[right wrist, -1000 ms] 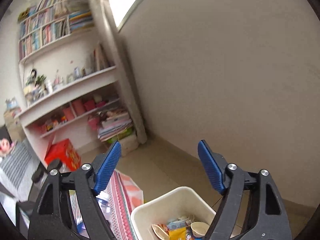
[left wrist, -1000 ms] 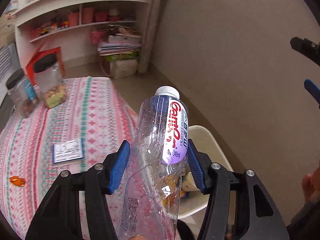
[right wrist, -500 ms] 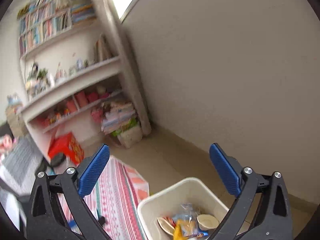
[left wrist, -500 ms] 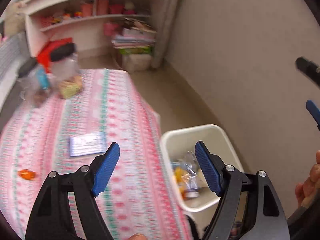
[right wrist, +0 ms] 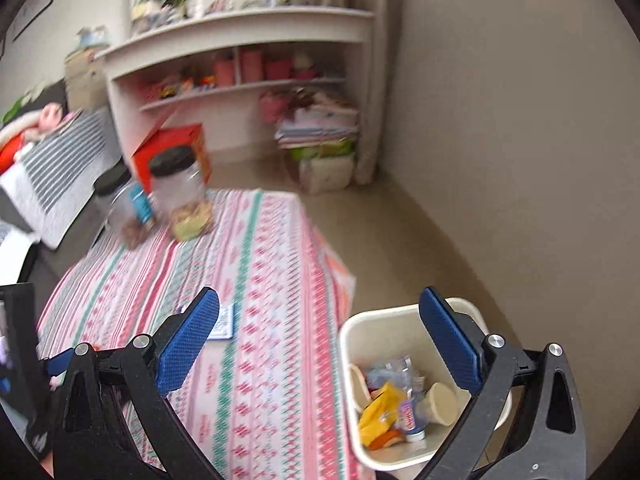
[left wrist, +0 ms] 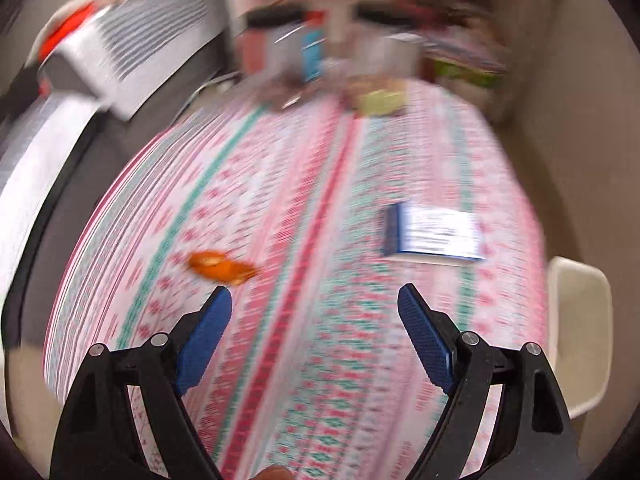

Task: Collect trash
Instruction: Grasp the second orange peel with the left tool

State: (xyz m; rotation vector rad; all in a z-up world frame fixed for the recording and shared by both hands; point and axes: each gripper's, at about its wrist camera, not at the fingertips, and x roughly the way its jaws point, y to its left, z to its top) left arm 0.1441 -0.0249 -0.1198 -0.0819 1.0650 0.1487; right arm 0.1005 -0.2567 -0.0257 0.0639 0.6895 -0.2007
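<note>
My left gripper (left wrist: 314,300) hovers over the pink patterned tablecloth (left wrist: 320,208), its jaws opening with nothing between them. This view is blurred. An orange wrapper (left wrist: 220,266) lies just beyond its left finger, and a blue and white packet (left wrist: 436,234) lies further right. My right gripper (right wrist: 320,300) stands wide open and empty above the table's right edge. The white bin (right wrist: 384,320) sits on the floor beside the table, under the right finger. A clear plastic bottle (right wrist: 394,374), a yellow wrapper (right wrist: 380,404) and paper cups lie in it.
Two black-lidded jars (right wrist: 182,196) and a red box (right wrist: 172,148) stand at the table's far end. White shelves (right wrist: 240,80) and a stack of books (right wrist: 320,128) fill the corner behind. A beige wall (right wrist: 500,120) runs close along the right. A striped cushion (left wrist: 132,52) lies left.
The left gripper let go of the bottle, which now lies in the bin, then swung left over the table. The right gripper opened wider and tipped down toward table and bin.
</note>
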